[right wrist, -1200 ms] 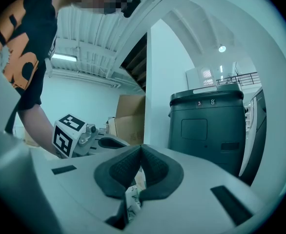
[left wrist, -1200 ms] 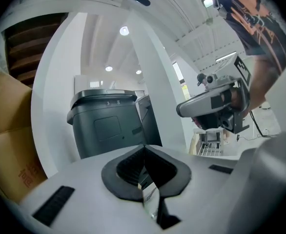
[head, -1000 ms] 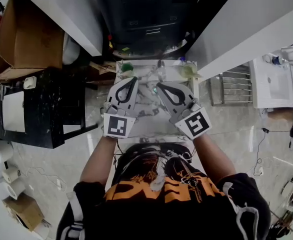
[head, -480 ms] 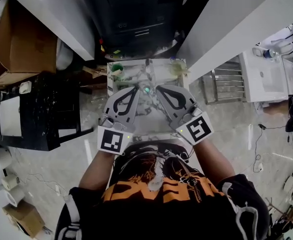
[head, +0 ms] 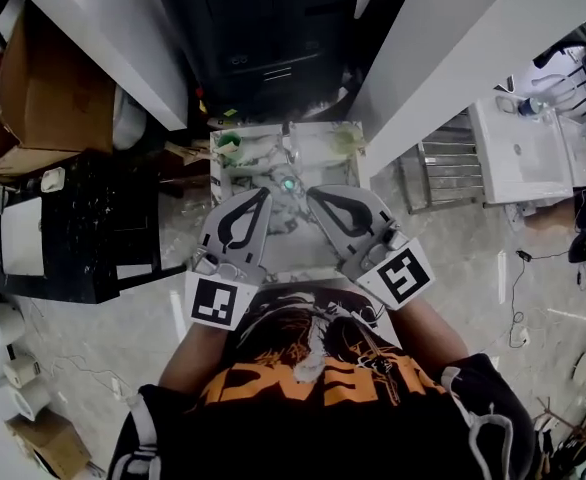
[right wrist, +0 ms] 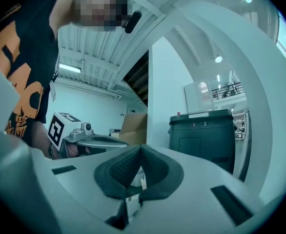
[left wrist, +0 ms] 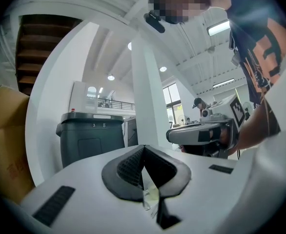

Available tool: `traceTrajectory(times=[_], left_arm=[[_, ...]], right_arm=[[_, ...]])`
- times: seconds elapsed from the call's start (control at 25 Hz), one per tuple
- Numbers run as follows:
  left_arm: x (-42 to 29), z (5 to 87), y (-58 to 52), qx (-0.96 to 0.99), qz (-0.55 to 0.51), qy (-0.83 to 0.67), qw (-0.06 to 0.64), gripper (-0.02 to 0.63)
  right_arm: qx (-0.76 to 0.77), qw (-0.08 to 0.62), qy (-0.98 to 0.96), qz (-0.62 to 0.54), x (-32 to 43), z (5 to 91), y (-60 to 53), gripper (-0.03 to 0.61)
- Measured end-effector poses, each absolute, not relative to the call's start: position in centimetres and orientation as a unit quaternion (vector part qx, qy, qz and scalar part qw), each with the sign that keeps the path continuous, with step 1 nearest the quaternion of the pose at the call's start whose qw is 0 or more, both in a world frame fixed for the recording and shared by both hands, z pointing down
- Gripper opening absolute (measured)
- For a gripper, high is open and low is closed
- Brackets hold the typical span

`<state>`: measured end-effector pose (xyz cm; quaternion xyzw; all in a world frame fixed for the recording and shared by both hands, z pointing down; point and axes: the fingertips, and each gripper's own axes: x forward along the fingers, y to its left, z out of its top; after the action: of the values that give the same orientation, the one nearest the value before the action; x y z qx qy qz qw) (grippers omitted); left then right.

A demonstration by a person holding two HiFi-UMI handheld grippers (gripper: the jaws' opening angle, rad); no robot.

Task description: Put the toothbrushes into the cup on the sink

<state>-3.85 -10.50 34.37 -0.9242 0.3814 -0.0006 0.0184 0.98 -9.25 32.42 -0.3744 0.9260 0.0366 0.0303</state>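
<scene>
Evidently not yet started. Looked down on a marble sink top [head: 318, 168]. Held over its near half the left gripper [head: 263, 192] and the right gripper [head: 313, 192], both pairs of jaws pressed together at the tips, gripping nothing. Noted a green cup [head: 230, 144] at the far left corner. Could not make out the toothbrushes. Needed, probably, to open one pair fully before lowering over a handle.

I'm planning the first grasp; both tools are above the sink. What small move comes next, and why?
Probably open the right tool: its jaws are together with nothing between them, as on the left tool, so neither can take anything yet.
</scene>
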Motion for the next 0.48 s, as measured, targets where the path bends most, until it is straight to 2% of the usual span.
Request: traceTrajectory(times=[0.48], left_arm=[[-1.5,32.4,-8.5,-0.935,-0.008,0.352,0.049,0.023]], right_arm=[[-0.396,0.023,0.917,0.049,2.8,31.7,-8.2,0.014]])
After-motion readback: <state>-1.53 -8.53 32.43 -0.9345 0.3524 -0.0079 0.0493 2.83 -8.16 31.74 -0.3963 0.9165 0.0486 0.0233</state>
